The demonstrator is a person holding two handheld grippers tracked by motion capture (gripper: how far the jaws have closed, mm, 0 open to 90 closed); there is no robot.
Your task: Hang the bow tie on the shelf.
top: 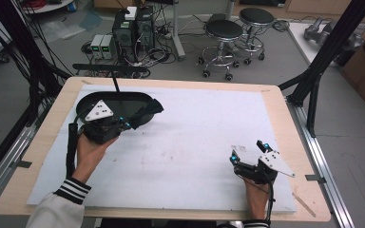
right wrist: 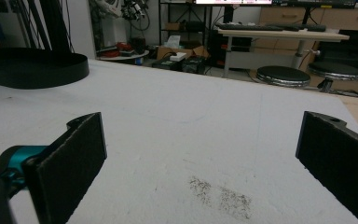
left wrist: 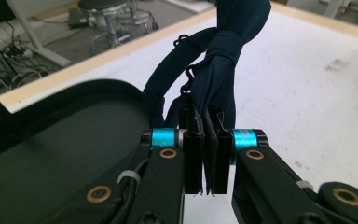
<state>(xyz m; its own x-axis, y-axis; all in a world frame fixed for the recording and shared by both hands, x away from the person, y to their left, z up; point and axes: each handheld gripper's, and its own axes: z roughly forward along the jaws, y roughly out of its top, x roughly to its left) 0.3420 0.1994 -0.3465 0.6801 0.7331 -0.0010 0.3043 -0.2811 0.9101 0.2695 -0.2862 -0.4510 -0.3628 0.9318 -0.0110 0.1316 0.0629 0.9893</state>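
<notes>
Navy cloth (left wrist: 216, 70) is pinched between my left gripper (left wrist: 207, 154) fingers, jaws clamped tight on it; it hangs just past the black tray (top: 123, 100) rim so I can lift it clear. My right gripper (right wrist: 200, 154) rests wide open, empty.

Your high view looks forward and down on the whole table (top: 180, 142) from above your side. Your left gripper view sits close over the black tray (left wrist: 51, 140), facing across it. Your right gripper view skims low, seeing that tray (right wrist: 32, 67) far off.
</notes>
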